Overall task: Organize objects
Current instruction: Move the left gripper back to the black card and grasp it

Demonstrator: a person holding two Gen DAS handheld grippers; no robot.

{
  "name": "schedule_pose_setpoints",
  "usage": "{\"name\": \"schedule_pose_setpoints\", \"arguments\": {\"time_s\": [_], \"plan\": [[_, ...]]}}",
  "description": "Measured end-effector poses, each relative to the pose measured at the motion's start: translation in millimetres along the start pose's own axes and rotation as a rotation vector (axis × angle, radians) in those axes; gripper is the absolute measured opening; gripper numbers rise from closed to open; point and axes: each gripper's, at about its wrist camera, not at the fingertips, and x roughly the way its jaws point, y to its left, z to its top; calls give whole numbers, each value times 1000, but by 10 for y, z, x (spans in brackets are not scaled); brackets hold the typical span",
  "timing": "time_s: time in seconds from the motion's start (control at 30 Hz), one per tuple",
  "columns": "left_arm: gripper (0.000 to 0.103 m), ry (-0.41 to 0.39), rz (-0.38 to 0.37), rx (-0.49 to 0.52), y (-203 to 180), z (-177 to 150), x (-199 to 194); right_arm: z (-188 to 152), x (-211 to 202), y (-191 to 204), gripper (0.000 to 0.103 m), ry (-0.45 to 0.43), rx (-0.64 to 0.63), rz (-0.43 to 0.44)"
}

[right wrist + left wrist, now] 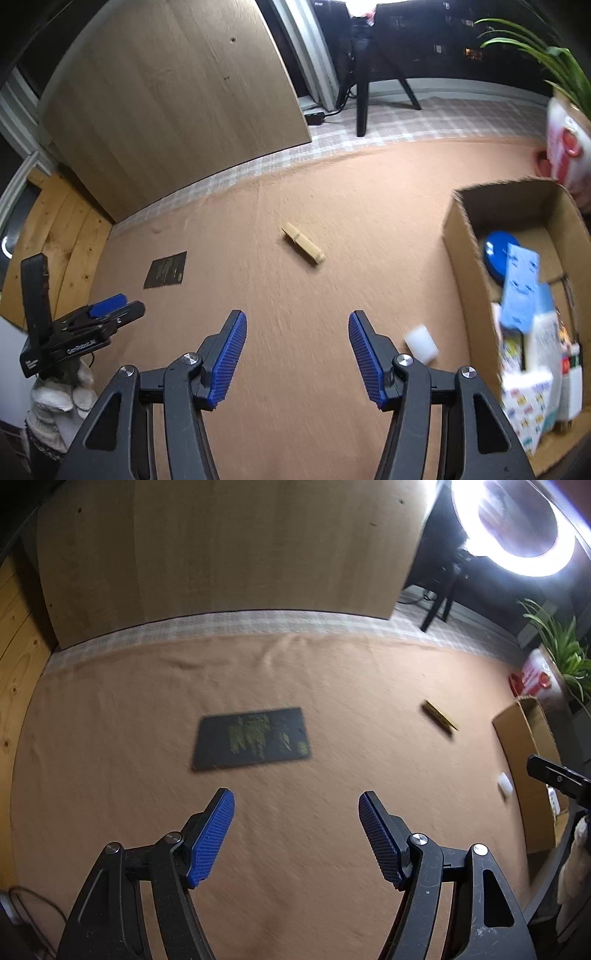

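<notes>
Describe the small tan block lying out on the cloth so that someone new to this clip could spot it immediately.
Start from the orange-brown cloth and the open cardboard box at its right edge. Left of the box, alone mid-cloth, lies the tan block. Unlike the flat black card farther left and the small white piece beside the box, it is long, narrow and wood-coloured.

A home room is showing here: a brown blanket (295, 206) is lying over checked flooring (406, 118), beside a houseplant (546, 55) and ring light (517, 528).

Card (165, 270) left, wooden block (303, 244) middle, box (463, 254) right, on cloth (295, 184)
</notes>
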Motion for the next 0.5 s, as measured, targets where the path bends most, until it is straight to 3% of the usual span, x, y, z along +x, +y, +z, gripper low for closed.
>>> {"name": "schedule_pose_setpoints", "arguments": {"time_s": [0.3, 0.5], "plan": [[73, 17, -34, -82, 431, 542, 346, 328, 416, 20, 54, 53, 26, -9], [73, 47, -37, -95, 566, 806, 625, 314, 527, 78, 54, 83, 31, 16]]}}
